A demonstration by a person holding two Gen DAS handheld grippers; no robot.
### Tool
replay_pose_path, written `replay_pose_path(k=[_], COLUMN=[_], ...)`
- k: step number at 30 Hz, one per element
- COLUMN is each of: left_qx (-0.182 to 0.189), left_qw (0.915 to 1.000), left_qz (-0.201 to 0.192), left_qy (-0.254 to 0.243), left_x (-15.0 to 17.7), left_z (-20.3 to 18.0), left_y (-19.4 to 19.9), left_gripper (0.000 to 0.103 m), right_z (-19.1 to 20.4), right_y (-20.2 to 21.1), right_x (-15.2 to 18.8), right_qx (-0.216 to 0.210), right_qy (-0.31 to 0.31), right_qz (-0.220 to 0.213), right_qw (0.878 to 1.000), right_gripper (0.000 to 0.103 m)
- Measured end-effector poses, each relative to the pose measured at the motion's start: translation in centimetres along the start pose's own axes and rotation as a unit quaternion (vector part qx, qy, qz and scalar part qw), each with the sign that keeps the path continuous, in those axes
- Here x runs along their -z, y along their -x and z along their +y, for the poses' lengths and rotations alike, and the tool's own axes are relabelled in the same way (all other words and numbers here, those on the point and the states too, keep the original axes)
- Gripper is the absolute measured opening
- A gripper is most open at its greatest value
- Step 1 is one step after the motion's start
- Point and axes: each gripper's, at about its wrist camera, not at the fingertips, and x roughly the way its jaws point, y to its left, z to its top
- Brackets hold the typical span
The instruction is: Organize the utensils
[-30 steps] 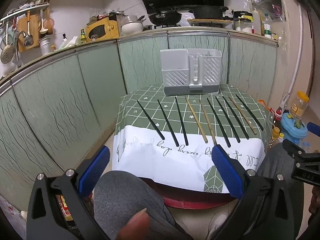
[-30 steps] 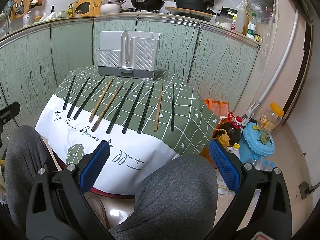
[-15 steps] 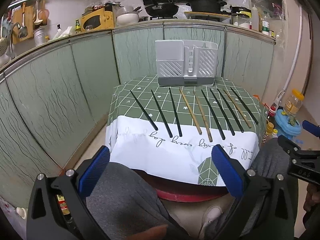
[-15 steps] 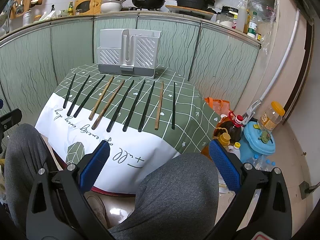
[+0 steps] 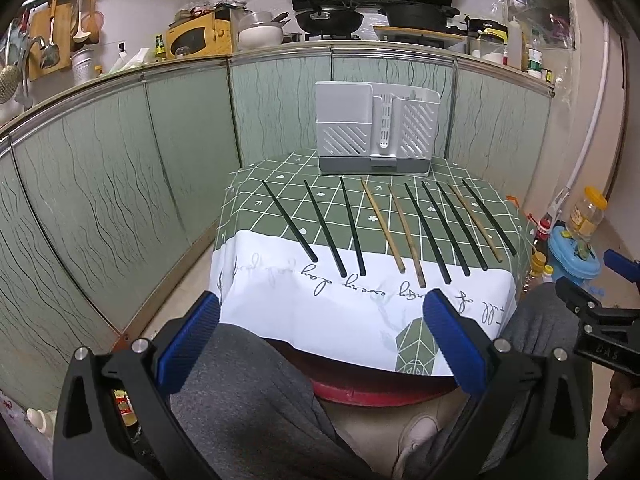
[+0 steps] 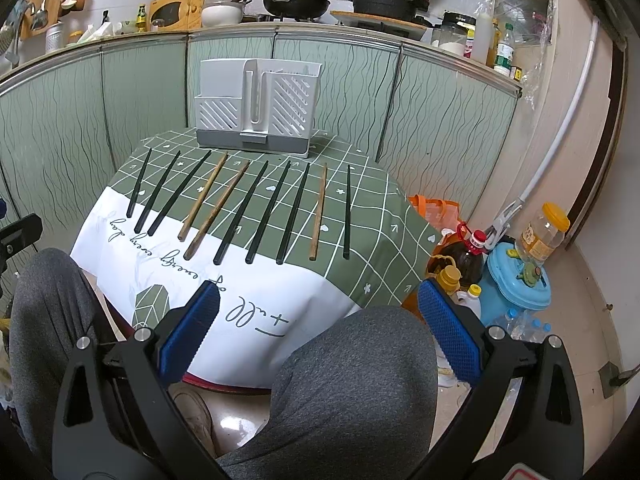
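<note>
Seven black chopsticks (image 6: 233, 213) and three wooden chopsticks (image 6: 318, 212) face one holder (image 6: 256, 108).

A home kitchen: wok (image 5: 329, 20) on stove, microwave (image 5: 199, 39), hanging ladles (image 5: 48, 46).

Centre frame, a green white-gridded tablecloth (image 5: 312, 216) with a white lettered edge carries black chopsticks (image 5: 290, 221) and brown chopsticks (image 5: 383, 225); above stands a light-grey slatted holder (image 5: 374, 132).
</note>
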Motion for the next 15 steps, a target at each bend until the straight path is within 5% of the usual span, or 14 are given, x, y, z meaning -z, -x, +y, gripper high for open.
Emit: replay_pose_path(k=[15], left_qx=[0.0], left_qw=[1.0], left_qz=[-0.004], left_qy=[0.005], left_x=[-0.28], left_z=[0.47], left_y=[-0.13], left_gripper=[0.099], right_z=[-0.03], right_y=[-0.26], right_x=[-0.17], right_qx=[-0.011], right_qy=[0.003], right_qz=[0.007], right_qw=[1.0], right_gripper=[0.095])
